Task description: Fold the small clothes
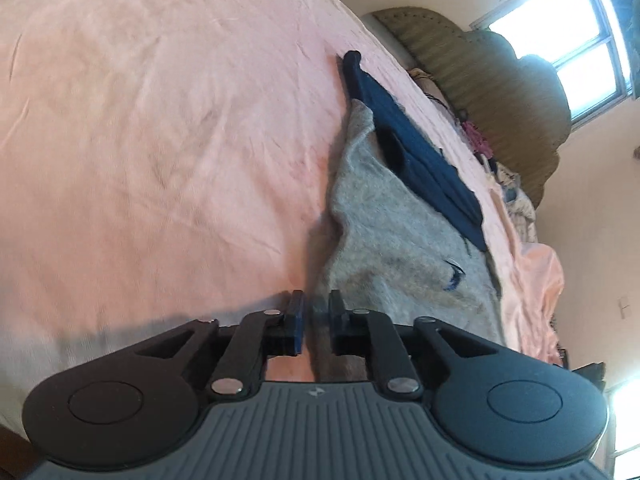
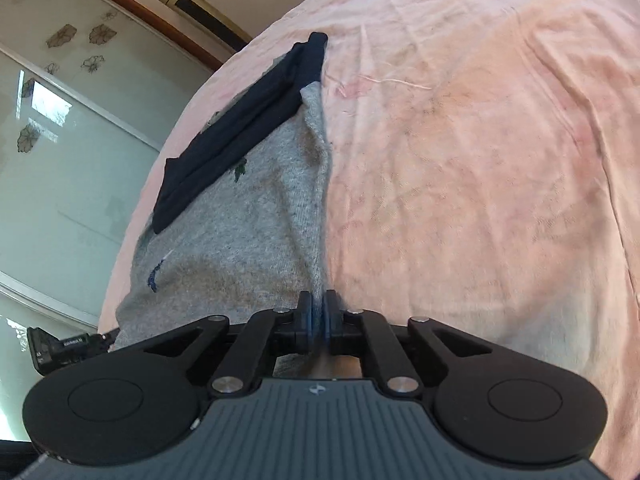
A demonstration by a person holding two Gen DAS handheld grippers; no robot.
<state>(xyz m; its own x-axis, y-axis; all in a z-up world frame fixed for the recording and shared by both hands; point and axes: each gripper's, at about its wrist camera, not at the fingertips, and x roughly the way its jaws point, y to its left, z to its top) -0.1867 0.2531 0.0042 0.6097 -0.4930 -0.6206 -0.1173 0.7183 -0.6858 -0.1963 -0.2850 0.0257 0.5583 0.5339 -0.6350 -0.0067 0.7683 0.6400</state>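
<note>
Your right gripper (image 2: 319, 314) pinches the grey garment (image 2: 240, 232) edge thinly; left gripper (image 1: 316, 312) jaws sit slightly spread at its hem, grip unclear. Lift unevenly and the navy cloth (image 2: 236, 128) slides off.

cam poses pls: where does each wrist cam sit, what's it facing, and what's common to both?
Left wrist: on the left tool, facing along the pink bedsheet toward headboard and window; its fingers show.
Right wrist: on the right tool, facing a glass wardrobe; the other tool shows at far left.
Shared: the grey sweater with navy trim.
</note>
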